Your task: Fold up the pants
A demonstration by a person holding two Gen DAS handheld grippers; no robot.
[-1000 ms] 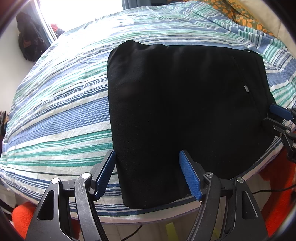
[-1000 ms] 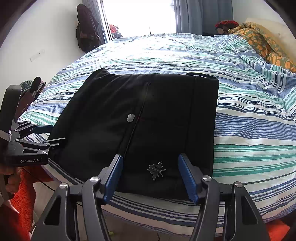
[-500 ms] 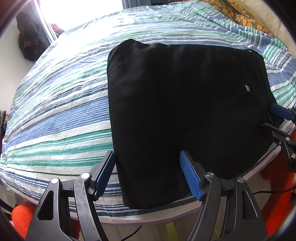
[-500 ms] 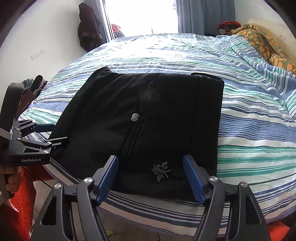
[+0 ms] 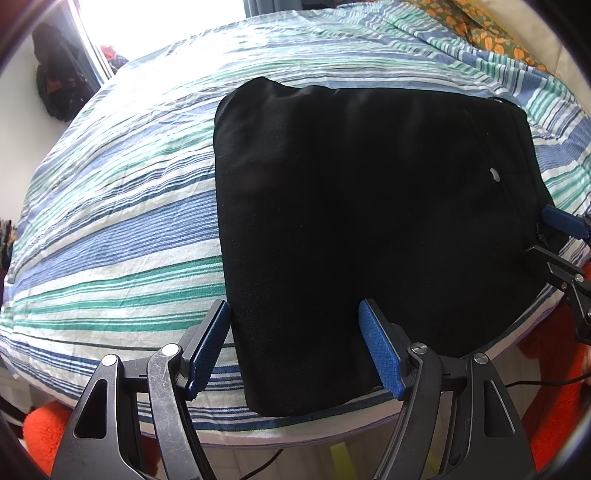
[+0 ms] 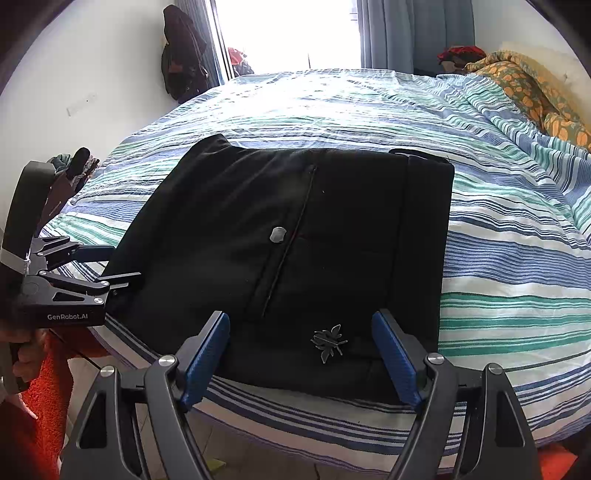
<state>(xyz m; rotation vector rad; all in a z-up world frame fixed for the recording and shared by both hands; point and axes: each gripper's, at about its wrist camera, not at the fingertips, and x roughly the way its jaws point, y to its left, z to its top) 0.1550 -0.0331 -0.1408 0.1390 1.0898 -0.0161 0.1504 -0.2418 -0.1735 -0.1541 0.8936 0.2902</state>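
Black pants [image 5: 369, 221] lie folded (fingers [image 6: 395, 354] opening, empty).

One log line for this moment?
pants: folded, flat on bed | left gripper: open, empty | right gripper: opening, empty

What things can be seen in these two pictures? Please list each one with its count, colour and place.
pants: one, black, folded flat on the bed near its front edge
insect emblem: one, silver, on the pants near the right gripper
small round tag: one, grey, on the pants beside a seam
bedspread: one, striped blue, green and white, covering the bed
patterned blanket: one, orange and yellow, far right corner of the bed
dark clothes: hanging on the wall left of the window
curtain: grey-blue, right of the window
left gripper: black with blue pads, open above the pants' near left corner
right gripper: black with blue pads, jaws opening, emblem between them, untouched
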